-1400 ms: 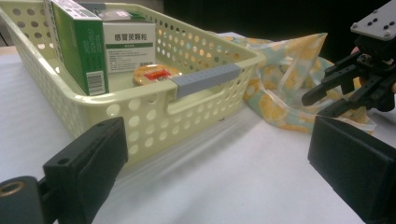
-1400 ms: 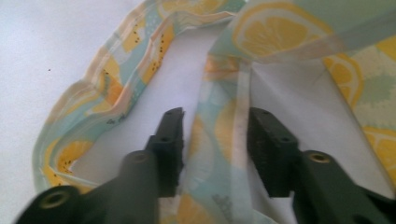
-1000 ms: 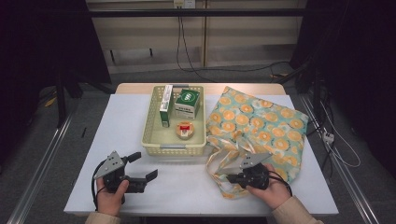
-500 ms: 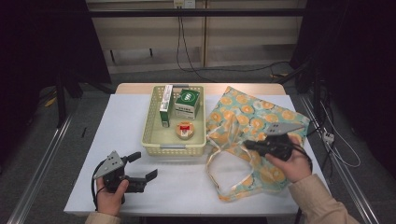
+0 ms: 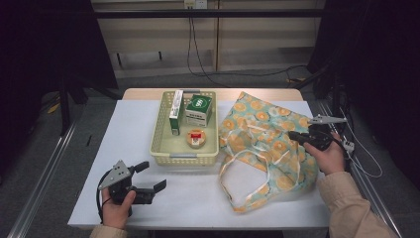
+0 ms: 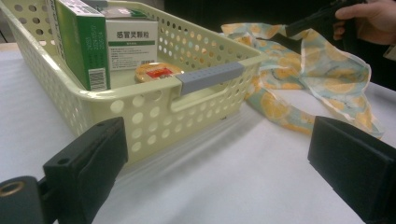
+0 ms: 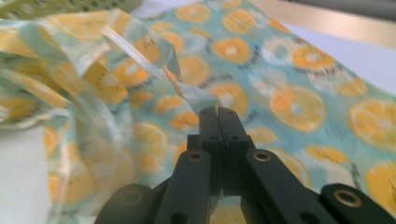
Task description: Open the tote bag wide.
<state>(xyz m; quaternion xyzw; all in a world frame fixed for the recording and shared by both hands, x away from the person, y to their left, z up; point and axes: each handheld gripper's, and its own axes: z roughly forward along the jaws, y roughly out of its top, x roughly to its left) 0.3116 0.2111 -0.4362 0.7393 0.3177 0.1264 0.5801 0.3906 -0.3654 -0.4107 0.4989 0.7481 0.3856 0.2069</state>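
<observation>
An orange-slice print cloth bag [image 5: 262, 134] lies on the white table [image 5: 124, 129], right of a pale yellow basket [image 5: 183, 157]. My right gripper [image 5: 292, 135] hovers over the bag's right side. In the right gripper view, my right gripper [image 7: 218, 114] is shut on a fold of the bag's [image 7: 289, 93] pale edge strip [image 7: 187, 91], which lifts that fold. My left gripper [image 5: 152, 176] rests at the front left of the table, open and holding nothing. In the left gripper view, my left gripper [image 6: 215, 177] points at the basket's [image 6: 154, 112] near wall.
In the basket stand a tall green-and-white box [image 5: 175, 111], a green box [image 5: 199, 110] and a small round tin [image 5: 196, 138]. The bag's white handles [image 5: 237, 171] loop onto the table in front. Metal rails run along both sides of the table.
My right hand has swung from the bag's front opening to its right side and farther back, drawing the pinched fabric with it. The left gripper has not moved.
</observation>
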